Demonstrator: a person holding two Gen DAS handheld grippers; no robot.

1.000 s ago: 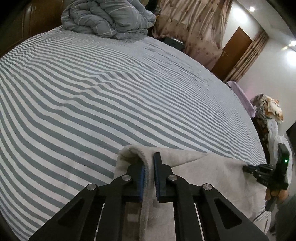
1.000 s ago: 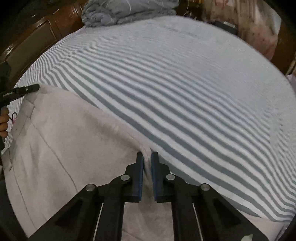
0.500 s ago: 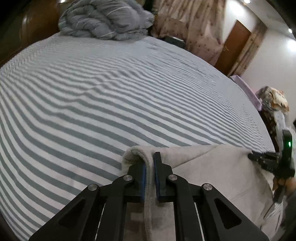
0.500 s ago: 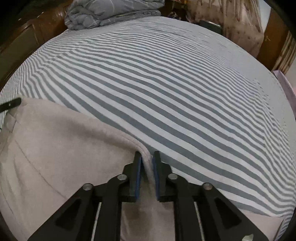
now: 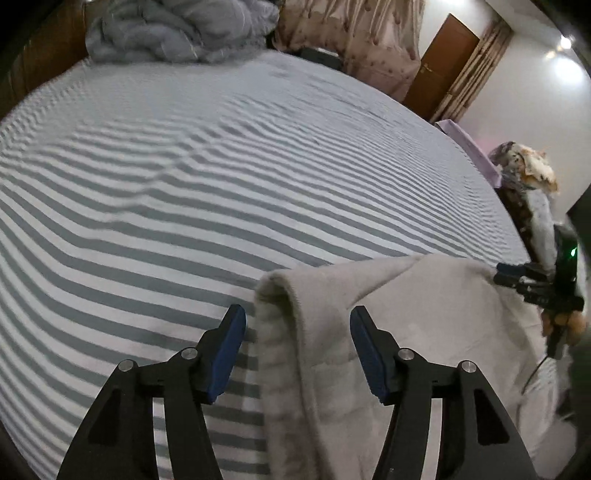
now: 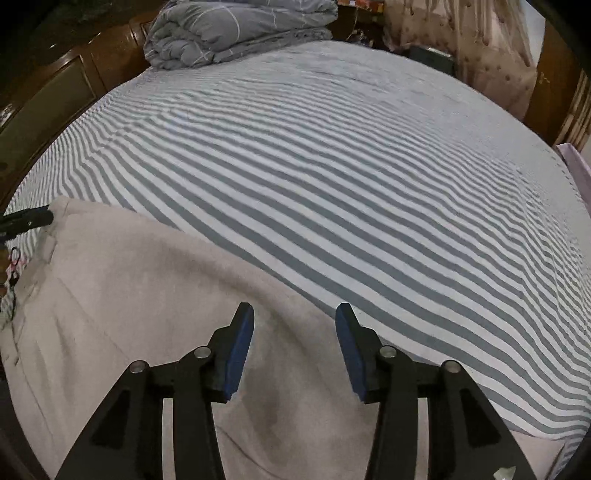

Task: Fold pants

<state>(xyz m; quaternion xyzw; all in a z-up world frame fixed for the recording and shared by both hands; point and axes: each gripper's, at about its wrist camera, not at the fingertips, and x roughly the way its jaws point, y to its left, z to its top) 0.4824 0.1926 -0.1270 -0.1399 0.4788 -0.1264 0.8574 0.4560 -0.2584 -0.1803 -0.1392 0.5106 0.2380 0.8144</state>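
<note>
Left wrist view: beige pants lie rumpled on striped bed, folded edge bunched; left gripper and right gripper both spread wide, holding nothing.

pants on bed, duvet behind

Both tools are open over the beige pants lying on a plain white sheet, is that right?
Not quite: the sheet is grey-and-white striped, as both wrist views show. The left tool and right tool are open over the beige pants.

Beige pants on grey-and-white striped sheet; blue-padded black fingers.
</note>
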